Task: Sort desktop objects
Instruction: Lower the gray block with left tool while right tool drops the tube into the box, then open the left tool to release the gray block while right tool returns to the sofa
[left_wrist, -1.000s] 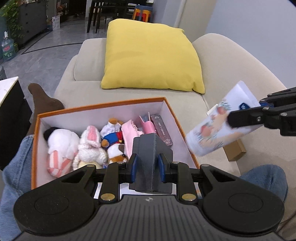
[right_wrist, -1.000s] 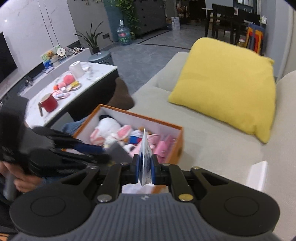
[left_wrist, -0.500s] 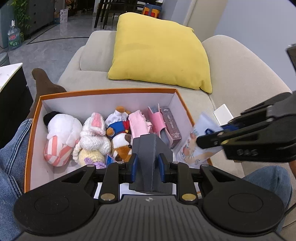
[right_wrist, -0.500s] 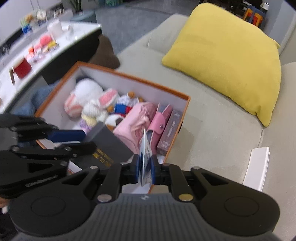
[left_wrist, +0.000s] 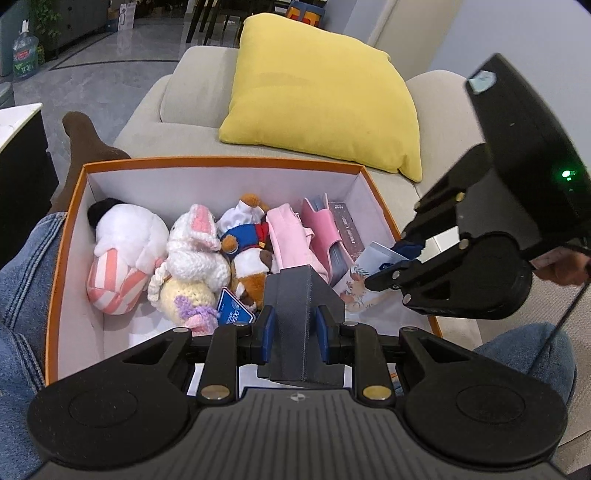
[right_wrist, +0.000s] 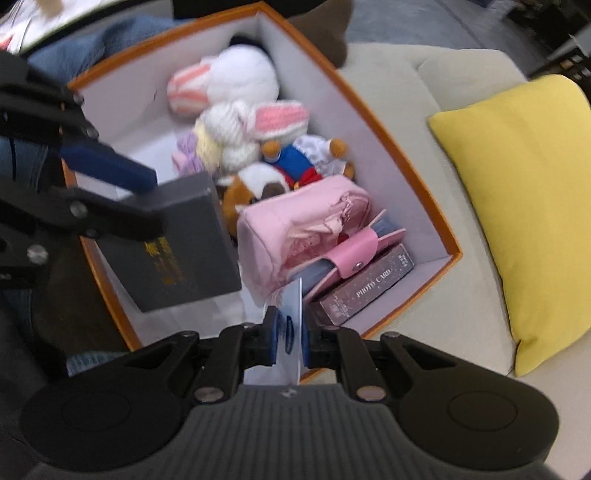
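Observation:
An orange box (left_wrist: 221, 162) with white inside rests on the person's lap on a sofa. It holds plush toys (left_wrist: 192, 251), a pink pouch (left_wrist: 288, 240), a pink card wallet (left_wrist: 321, 229) and a photo card box (right_wrist: 365, 291). My left gripper (left_wrist: 293, 328) is shut on a dark grey box (left_wrist: 301, 306), held over the near edge of the orange box (right_wrist: 402, 166); the grey box also shows in the right wrist view (right_wrist: 177, 243). My right gripper (right_wrist: 290, 341) is shut on a flat white illustrated packet (left_wrist: 365, 273), lowered into the box's right end next to the photo card box.
A yellow cushion (left_wrist: 321, 92) lies on the beige sofa (left_wrist: 177, 96) behind the box. The person's jeans-clad legs (left_wrist: 22, 266) lie under and beside the box. A blue tag (left_wrist: 234, 306) lies among the toys.
My right gripper has swung down from the right and brought the white packet into the right end of the orange box. My left gripper has kept hold of the grey box, nearly still.

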